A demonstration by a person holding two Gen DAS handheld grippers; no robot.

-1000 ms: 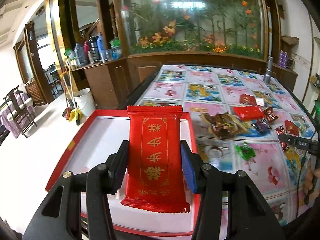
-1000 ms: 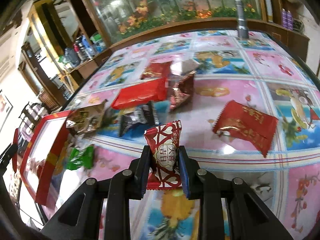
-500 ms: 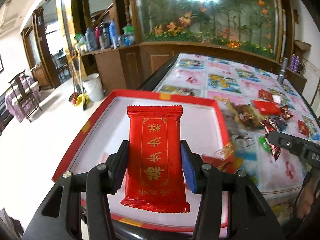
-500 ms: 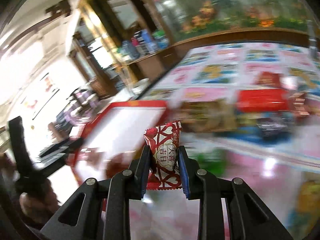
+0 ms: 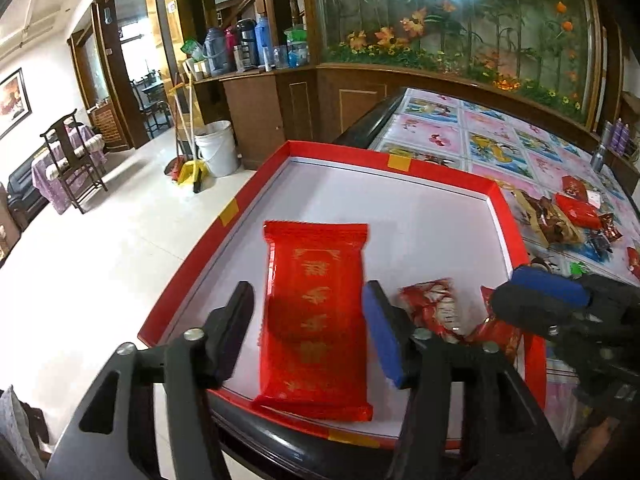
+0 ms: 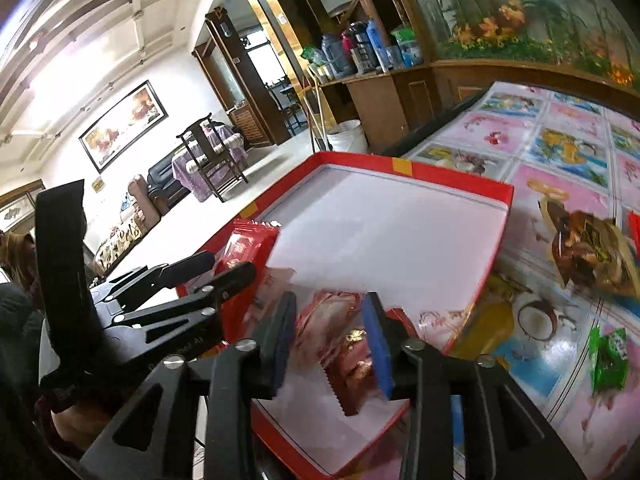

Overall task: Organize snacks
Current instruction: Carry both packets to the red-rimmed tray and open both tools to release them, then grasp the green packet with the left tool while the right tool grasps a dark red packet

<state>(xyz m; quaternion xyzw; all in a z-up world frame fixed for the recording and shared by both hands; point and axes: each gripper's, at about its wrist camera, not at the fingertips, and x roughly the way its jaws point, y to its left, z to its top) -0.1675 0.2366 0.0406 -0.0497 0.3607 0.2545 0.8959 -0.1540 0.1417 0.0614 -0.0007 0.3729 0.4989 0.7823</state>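
The left tool (image 5: 308,328) is hanging released over the long red packet (image 5: 314,316) lying in the red tray (image 5: 400,168). Beside it, the right tool (image 6: 330,340) is gaping over a small red-and-white packet (image 6: 340,340) lying in the tray's corner on the bench (image 6: 560,320).

A home is shown, most likely a living and dining room. A large glass tank (image 5: 460,20) of plants and orange flowers is set on wooden cabinets (image 5: 340,108) behind a table (image 5: 500,140) covered in a picture-patterned cloth. Thermos flasks (image 5: 244,44) and bottles are lined up on a wooden counter beside it. A white bucket (image 5: 216,148) and brooms are kept on the pale tiled floor (image 5: 100,260). Farther off, a dark wooden chair (image 6: 208,156) is placed before a sofa (image 6: 164,184), and a framed painting (image 6: 124,124) is hung on the white wall. Through a doorway (image 5: 136,64), what may be more dining furniture is dimly seen.
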